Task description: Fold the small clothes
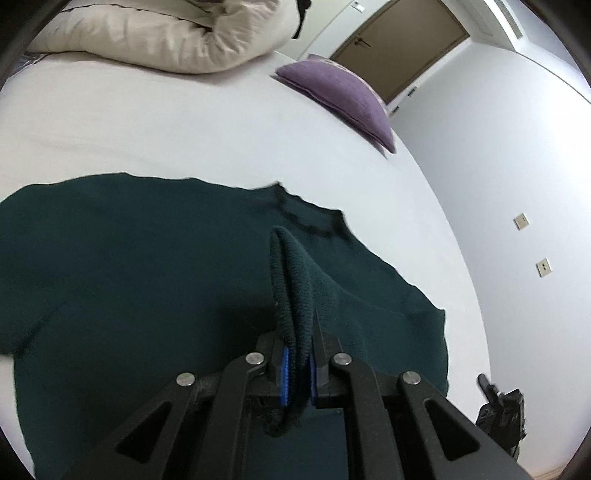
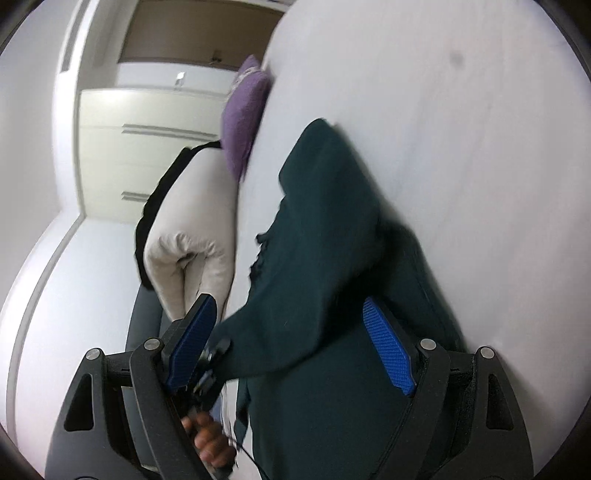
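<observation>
Left gripper (image 1: 297, 363) is clamped on a folded ribbed edge of the dark green sweater (image 1: 147, 266), blue pads squeezing the knit from both sides, a loop of the edge standing up past the fingertips. The lifted fold runs from the jaws toward the black-trimmed neckline (image 1: 306, 214). Rest of the sweater lies spread flat on the white bed sheet (image 1: 147, 129), covering the near half of the left wrist view.

Right gripper (image 2: 291, 343) stands wide, blue pads (image 2: 388, 354) well apart and pressing on nothing. Sweater cloth sits in the gap between them, but neither pad bites it (view is rolled and motion-blurred, so whether cloth touches either pad I cannot tell). A hand (image 2: 210, 439) shows at the bottom of the right wrist view, wrapped round the black handle of the other gripper.

Farther out in the left wrist view: a small black device (image 1: 502, 406) at the lower right, off the bed edge. A purple cushion (image 1: 343, 96) rests at the far right edge of the bed. A rolled cream duvet (image 1: 166, 33) lies across the far side, touching the sheet, just beside the cushion but apart from the sweater. Beyond that, a brown door (image 1: 402, 48) in the white wall, and two wall sockets (image 1: 532, 243) on the right wall. Right wrist view also shows pale wardrobe doors (image 2: 147, 147) behind the duvet.
</observation>
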`<state>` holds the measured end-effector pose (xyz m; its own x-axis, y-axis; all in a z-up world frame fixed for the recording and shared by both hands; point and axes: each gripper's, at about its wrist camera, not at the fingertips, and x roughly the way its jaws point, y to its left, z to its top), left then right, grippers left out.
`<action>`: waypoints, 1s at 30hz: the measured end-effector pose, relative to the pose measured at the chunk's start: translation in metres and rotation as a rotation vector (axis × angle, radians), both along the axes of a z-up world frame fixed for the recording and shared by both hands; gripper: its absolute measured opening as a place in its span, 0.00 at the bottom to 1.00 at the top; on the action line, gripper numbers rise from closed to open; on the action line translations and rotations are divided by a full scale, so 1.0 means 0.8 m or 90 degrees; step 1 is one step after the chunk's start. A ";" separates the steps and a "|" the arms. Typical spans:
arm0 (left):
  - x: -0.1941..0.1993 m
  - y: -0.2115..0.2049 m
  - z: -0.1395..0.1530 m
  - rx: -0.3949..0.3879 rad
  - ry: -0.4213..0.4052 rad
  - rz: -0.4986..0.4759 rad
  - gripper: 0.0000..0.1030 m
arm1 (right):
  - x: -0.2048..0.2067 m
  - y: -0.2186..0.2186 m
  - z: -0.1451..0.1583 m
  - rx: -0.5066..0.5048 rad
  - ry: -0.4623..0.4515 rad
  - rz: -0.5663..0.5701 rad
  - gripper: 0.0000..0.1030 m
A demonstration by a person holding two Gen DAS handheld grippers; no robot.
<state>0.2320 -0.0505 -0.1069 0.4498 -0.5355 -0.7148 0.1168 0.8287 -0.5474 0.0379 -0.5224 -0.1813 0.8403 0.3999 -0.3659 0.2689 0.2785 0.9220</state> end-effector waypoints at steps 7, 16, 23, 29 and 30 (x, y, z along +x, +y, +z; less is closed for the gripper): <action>0.016 0.024 -0.054 0.017 0.026 0.027 0.08 | 0.022 -0.030 -0.011 -0.006 0.001 -0.062 0.66; 0.012 0.020 -0.067 -0.002 0.004 0.019 0.09 | 0.030 -0.042 0.077 -0.227 0.014 -0.024 0.68; 0.018 0.016 -0.063 0.021 -0.023 -0.006 0.09 | 0.164 -0.046 0.056 -0.342 0.144 0.077 0.54; 0.015 0.014 -0.061 0.025 -0.041 -0.009 0.09 | 0.191 -0.039 0.040 -0.461 0.180 0.094 0.07; 0.013 0.014 -0.058 0.028 -0.048 -0.010 0.09 | 0.187 -0.040 0.042 -0.470 0.174 0.092 0.06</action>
<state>0.2421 -0.0395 -0.1533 0.4950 -0.5115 -0.7024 0.1685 0.8495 -0.4999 0.1876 -0.5540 -0.1476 0.6410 0.0718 -0.7642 0.3741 0.8401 0.3928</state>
